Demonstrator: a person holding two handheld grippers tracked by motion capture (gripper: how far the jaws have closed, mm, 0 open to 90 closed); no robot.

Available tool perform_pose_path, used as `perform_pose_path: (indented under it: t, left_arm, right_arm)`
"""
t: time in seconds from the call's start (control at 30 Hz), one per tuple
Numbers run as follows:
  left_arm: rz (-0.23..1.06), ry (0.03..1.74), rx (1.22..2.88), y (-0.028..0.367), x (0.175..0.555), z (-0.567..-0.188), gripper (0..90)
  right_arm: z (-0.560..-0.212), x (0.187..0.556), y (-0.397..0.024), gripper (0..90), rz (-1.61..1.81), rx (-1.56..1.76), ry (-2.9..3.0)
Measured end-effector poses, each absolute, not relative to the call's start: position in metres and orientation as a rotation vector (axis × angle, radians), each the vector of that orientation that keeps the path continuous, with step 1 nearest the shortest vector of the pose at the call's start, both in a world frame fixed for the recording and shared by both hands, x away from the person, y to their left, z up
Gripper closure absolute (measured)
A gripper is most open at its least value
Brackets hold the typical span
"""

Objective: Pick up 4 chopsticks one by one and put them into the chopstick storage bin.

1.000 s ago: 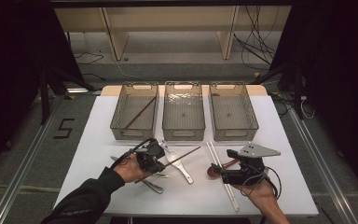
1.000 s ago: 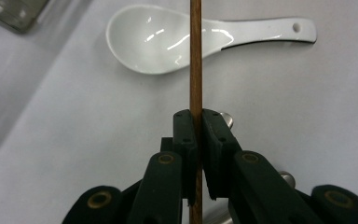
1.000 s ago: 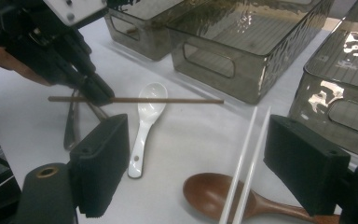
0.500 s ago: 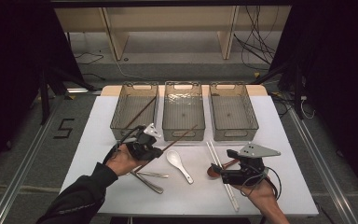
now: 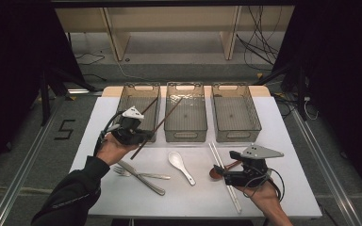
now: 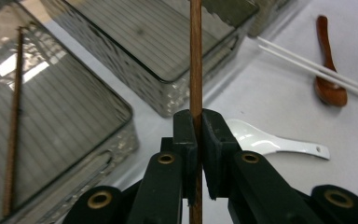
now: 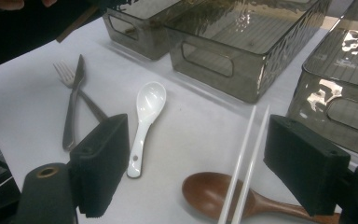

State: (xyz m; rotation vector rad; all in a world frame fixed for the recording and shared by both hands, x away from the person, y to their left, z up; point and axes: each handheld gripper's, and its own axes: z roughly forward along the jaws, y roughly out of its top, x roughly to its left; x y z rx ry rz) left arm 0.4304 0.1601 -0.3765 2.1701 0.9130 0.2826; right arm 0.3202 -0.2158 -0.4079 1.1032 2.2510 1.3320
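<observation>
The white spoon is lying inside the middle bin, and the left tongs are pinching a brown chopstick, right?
Not quite. The white spoon lies on the table, in front of the middle bin, not inside it; the high view shows this. The rest holds: the left tongs are pinching a brown chopstick.

wooden chopstick (image 6: 196, 60) cut off at top edge, wooden spoon (image 7: 223, 198) handle behind gripper jaw
</observation>
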Motion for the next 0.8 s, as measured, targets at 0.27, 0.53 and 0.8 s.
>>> perform_pose_path:
  t: [0.27, 0.53, 0.8]
  left_arm:
    - [0.309, 0.985, 2.073, 0.184, 0.444, -0.367, 84.3]
    - [0.360, 1.026, 2.011, 0.200, 0.458, -0.357, 84.4]
    - [0.411, 1.071, 1.968, 0.214, 0.480, -0.356, 84.3]
  right_arm:
    - [-0.409, 0.321, -0.216, 23.1, 1.332, 1.105, 2.253]
    - [-0.408, 0.320, -0.216, 23.1, 1.330, 1.105, 2.253]
    - [-0.408, 0.320, -0.216, 23.1, 1.332, 1.103, 2.252]
